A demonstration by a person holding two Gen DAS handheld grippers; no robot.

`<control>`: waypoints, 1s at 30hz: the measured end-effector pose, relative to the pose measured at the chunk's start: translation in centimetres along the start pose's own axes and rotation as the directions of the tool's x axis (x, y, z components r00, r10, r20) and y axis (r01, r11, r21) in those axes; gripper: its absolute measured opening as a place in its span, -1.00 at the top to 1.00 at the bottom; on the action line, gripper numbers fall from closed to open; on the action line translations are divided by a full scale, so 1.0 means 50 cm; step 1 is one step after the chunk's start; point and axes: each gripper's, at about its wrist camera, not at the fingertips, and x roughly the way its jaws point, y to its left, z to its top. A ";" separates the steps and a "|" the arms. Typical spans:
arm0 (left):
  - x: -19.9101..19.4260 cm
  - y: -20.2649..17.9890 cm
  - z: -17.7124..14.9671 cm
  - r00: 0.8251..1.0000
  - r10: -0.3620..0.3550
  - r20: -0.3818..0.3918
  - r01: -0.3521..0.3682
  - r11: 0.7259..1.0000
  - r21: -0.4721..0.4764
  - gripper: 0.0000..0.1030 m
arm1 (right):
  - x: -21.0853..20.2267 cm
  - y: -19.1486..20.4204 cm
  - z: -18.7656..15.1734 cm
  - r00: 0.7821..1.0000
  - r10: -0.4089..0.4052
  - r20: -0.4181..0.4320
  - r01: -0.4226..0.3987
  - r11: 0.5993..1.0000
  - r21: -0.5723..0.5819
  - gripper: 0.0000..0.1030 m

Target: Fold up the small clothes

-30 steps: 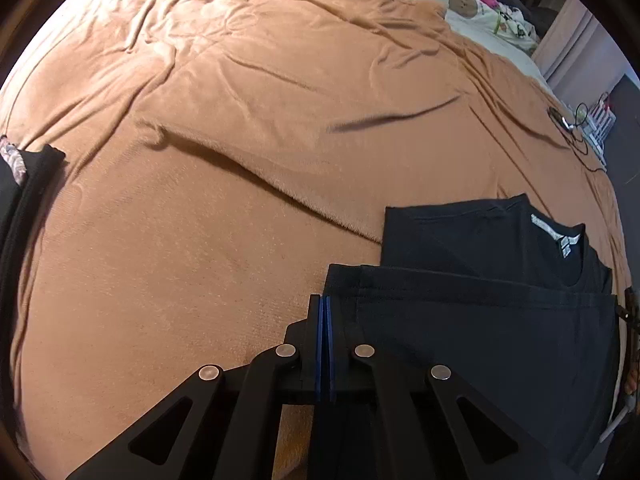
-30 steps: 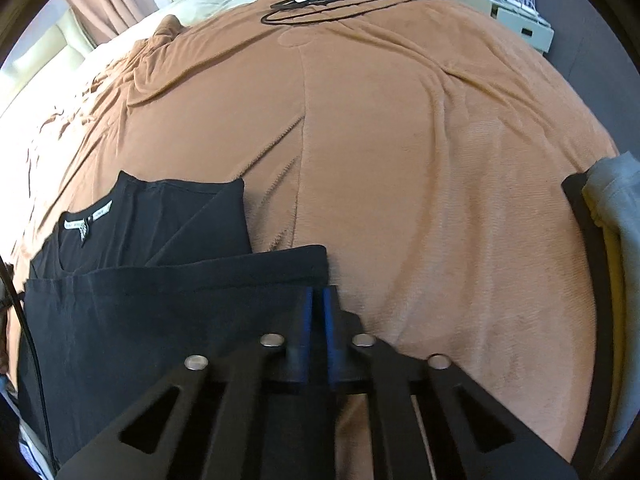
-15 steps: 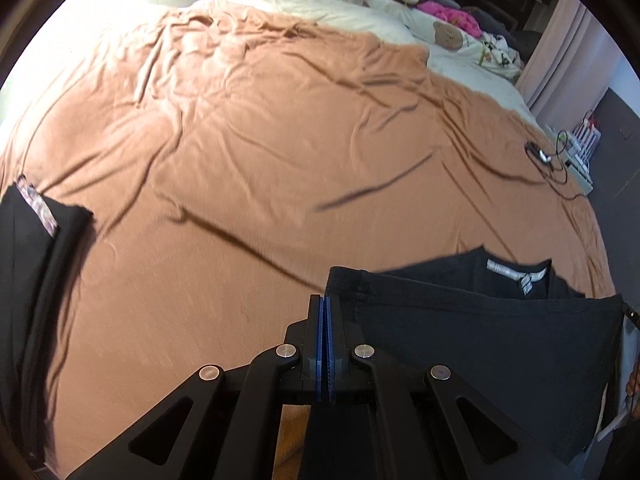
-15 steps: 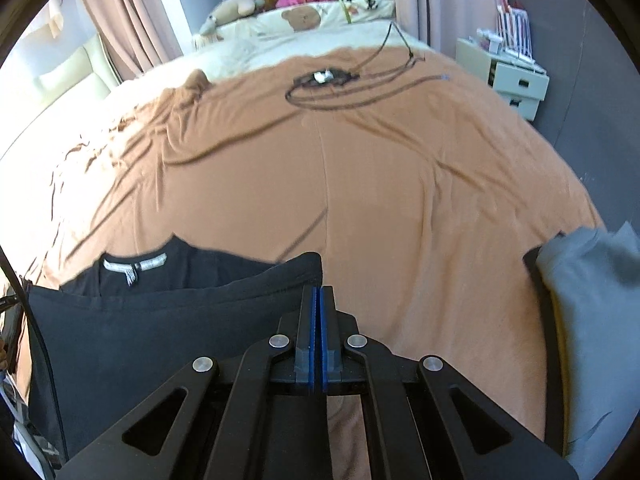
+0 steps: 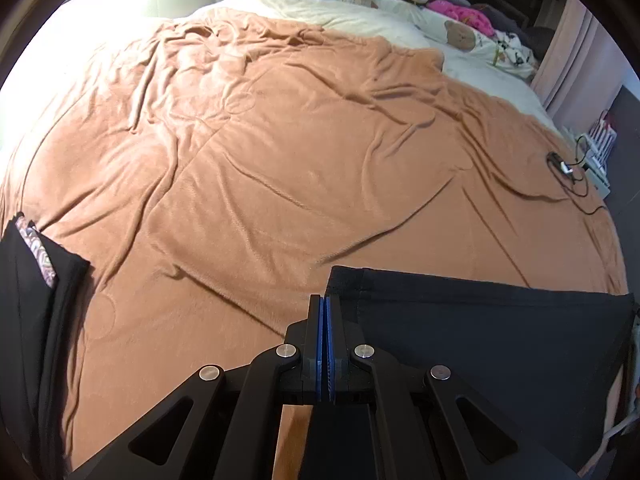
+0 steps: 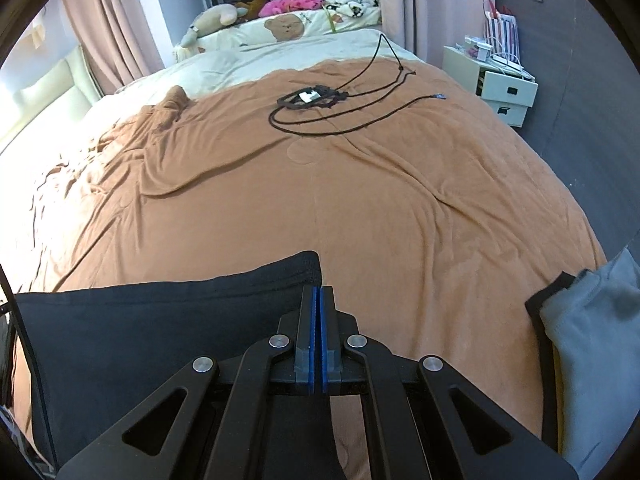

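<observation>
Right wrist: cable (image 6: 340, 114) on blanket (image 6: 360, 208)

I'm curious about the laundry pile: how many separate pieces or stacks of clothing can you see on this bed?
3: black garment held up in front, dark folded stack at far left, grey piece at far right. More may lie out of view.

A wide bed (image 6: 224, 72) carries a rumpled brown blanket (image 5: 280, 168). On the blanket lie a coiled black cable (image 6: 320, 108) at twelve o'clock, folded dark clothes (image 5: 36, 312) at nine, and a grey garment (image 6: 588, 344) at three.
</observation>
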 end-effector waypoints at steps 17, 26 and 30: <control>0.133 0.070 -0.035 0.993 0.003 -0.114 -0.019 0.990 -0.141 0.13 | 0.173 0.015 0.019 0.985 0.020 -0.169 -0.021 1.000 -0.002 0.16; 0.053 0.102 -0.089 0.997 -0.019 -0.081 0.007 0.989 -0.147 -0.19 | 0.126 -0.010 -0.018 0.986 0.062 -0.153 -0.062 0.998 0.008 -0.40; 0.023 0.110 -0.116 0.997 -0.033 -0.063 0.023 0.987 -0.157 -0.29 | 0.078 -0.022 -0.049 0.988 0.066 -0.143 -0.068 0.998 -0.005 -0.40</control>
